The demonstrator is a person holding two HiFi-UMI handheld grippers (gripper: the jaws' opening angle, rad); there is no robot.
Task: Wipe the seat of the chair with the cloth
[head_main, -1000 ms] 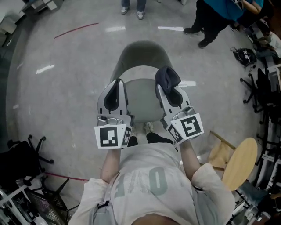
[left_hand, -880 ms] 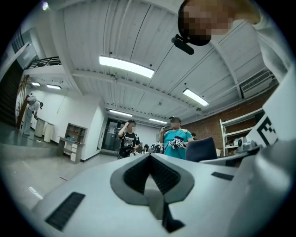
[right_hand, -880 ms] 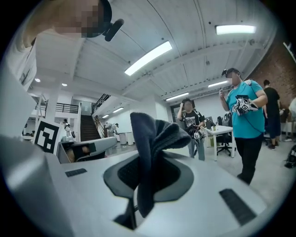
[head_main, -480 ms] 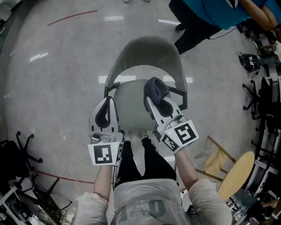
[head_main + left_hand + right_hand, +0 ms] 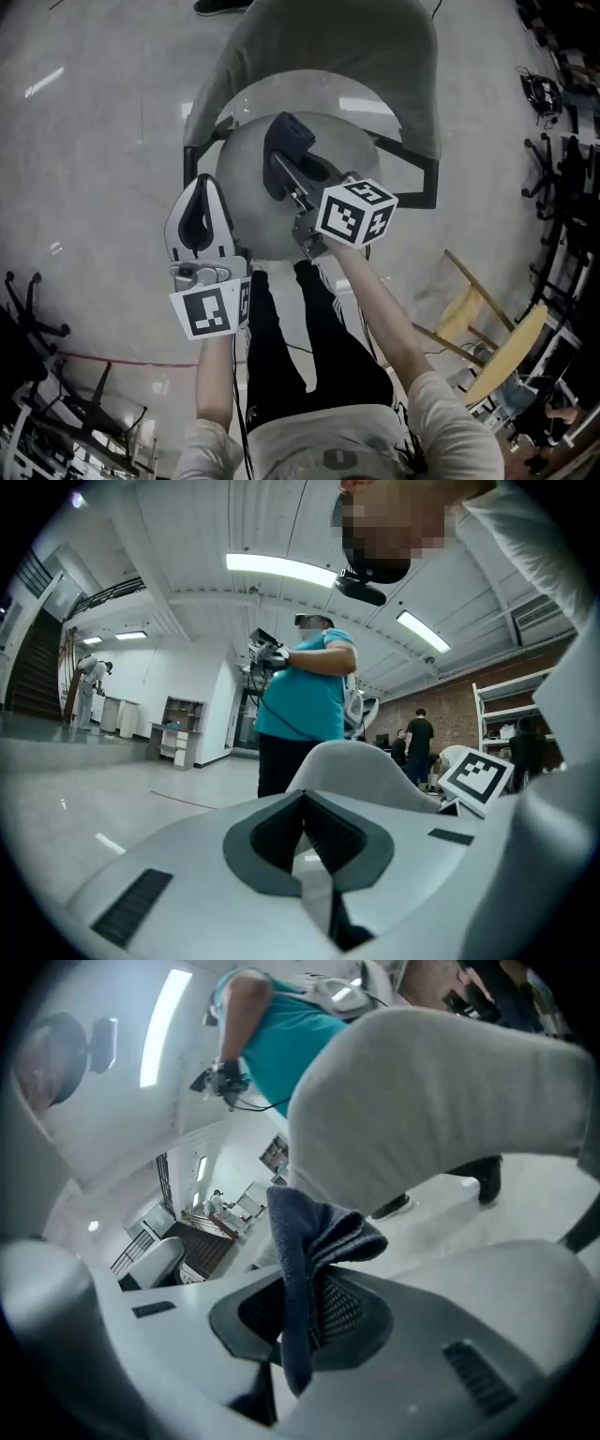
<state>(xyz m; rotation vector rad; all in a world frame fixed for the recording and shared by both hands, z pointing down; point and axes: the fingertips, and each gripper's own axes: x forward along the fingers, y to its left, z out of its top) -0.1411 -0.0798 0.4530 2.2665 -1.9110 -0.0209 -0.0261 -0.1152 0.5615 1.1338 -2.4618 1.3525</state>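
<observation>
Seemingly about to start wiping, the right tongs (image 5: 281, 167) grip the dark cloth (image 5: 289, 131) over the chair seat (image 5: 246, 202) and must next press it down; the left tongs (image 5: 201, 192) hang closed and empty.

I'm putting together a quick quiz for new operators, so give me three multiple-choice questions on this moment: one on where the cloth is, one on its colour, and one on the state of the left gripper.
1. Where is the cloth?
A) in the left gripper
B) in the right gripper, over the seat
C) lying loose on the seat

2. What colour is the cloth?
A) white
B) yellow
C) dark blue

3. How does the left gripper stand?
A) shut, nothing between its jaws
B) wide open
C) shut on the cloth

Answers:
1 B: the head view shows it above the seat, pinched at the right gripper's tips.
2 C: the right gripper view shows dark blue fabric.
3 A: the left gripper view shows the pads together and bare.
</observation>
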